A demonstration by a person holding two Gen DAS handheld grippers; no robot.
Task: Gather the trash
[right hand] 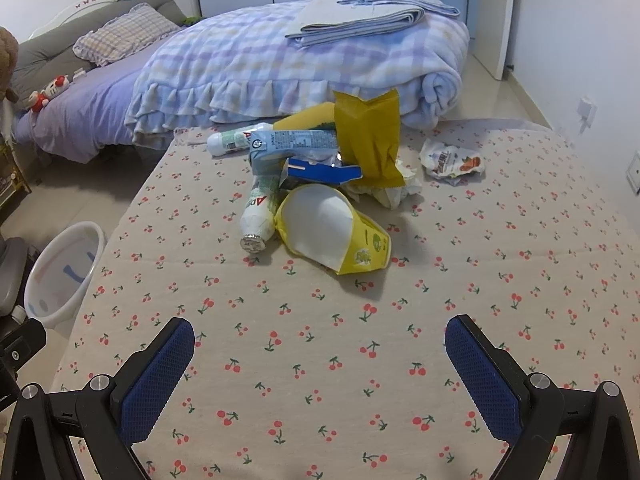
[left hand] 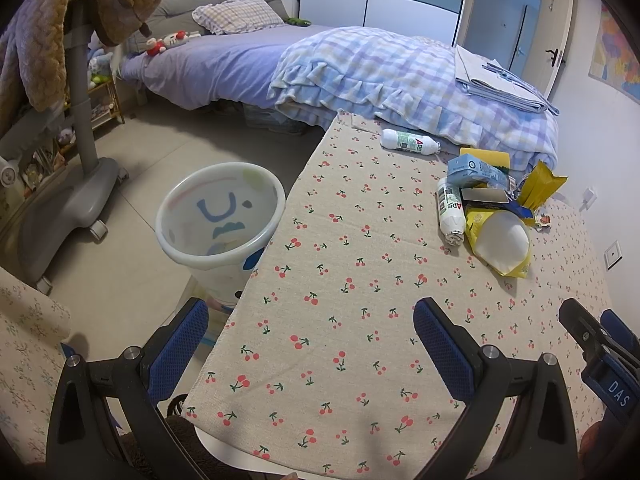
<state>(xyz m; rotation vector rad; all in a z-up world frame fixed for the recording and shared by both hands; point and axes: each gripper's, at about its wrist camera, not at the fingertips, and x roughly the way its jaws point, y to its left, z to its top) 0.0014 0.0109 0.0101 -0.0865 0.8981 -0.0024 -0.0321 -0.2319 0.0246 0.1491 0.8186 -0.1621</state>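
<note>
Nearest the cameras, the left hand-held gripper (left hand: 311, 354) and the right hand-held gripper (right hand: 320, 376) both hang over the cherry-print cloth-covered desk (right hand: 320, 340) with their blue-padded jaws spread wide and nothing between them. Just off the desk's left edge stands the translucent white plastic bin with a blue face print (left hand: 220, 216); little if anything shows inside it. Farther along the desk lies the trash pile: a crushed yellow paper cup (right hand: 336, 232), a white plastic bottle with a foil cap (right hand: 258, 216), a pale blue carton (right hand: 292, 142), a yellow foil bag (right hand: 370, 136) and, apart to the right, a crumpled white wrapper (right hand: 452, 158). Judging by this, collecting has hardly begun; nearly everything remains.
</note>
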